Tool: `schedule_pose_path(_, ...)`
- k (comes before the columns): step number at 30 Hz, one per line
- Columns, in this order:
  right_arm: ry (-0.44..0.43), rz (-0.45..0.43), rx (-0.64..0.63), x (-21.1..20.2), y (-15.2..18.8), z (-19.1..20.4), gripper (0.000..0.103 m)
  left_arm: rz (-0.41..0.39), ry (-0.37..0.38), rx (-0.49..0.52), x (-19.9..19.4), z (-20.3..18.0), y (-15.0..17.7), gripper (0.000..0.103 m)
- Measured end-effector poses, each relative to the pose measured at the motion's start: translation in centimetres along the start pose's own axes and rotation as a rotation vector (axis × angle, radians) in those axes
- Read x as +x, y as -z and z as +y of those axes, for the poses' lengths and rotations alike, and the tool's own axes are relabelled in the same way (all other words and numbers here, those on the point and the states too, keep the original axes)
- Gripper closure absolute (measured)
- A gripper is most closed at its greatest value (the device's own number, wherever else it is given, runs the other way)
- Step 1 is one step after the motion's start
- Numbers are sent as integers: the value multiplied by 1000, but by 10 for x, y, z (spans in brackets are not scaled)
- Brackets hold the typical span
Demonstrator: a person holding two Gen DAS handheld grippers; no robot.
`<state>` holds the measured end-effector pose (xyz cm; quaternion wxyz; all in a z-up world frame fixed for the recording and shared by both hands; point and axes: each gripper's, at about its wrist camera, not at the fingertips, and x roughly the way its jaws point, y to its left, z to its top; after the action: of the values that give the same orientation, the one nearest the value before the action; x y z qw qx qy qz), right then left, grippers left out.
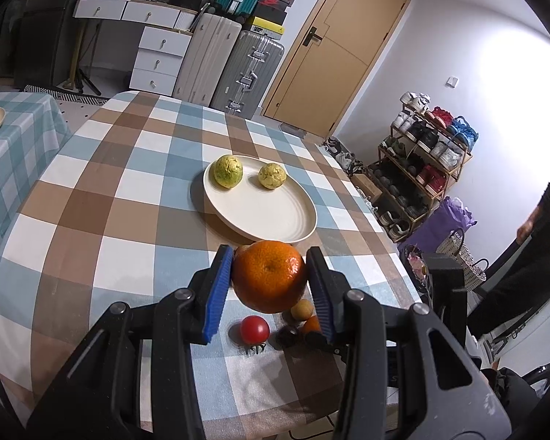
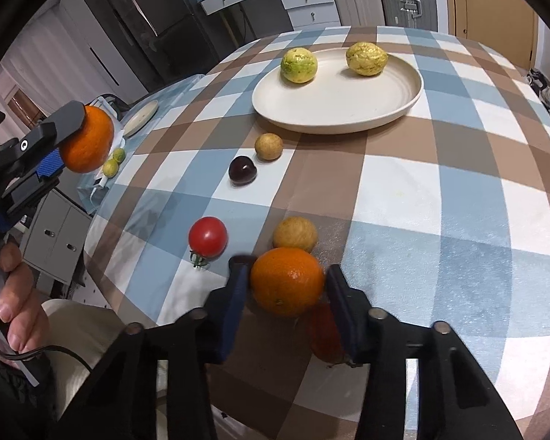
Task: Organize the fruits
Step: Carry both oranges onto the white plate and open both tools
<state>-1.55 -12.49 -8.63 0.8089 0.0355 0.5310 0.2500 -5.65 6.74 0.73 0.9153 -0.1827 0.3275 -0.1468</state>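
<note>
The left gripper grips a firm, round orange across its middle, aloft nearer than the plate. The right gripper's fingers pinch a second orange near the plate; the waxy peel may slip.

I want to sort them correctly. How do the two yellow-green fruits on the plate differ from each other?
The left fruit shows clear green patches; the right fruit is almost fully yellow. The left fruit looks round, while the right fruit looks slightly elongated, with a pointed end. Both have rough, mottled skin, and both sit apart on the far side of the white plate, not touching.
</note>
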Motion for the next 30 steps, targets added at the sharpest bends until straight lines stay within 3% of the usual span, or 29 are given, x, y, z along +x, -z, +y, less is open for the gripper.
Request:
schedule_pose_path(8,-5,-15,4,-5,0,0,60,2,-2,0,1,0,1,65)
schedule_pose_path(17,-78,-78,69,-25,-5,-8,60,26,-12,-3,11,2,7,65)
schedule_pose_path(30,-144,-173,153,-46,-26,-22,60,93,-6,22,55,-9,-26,65)
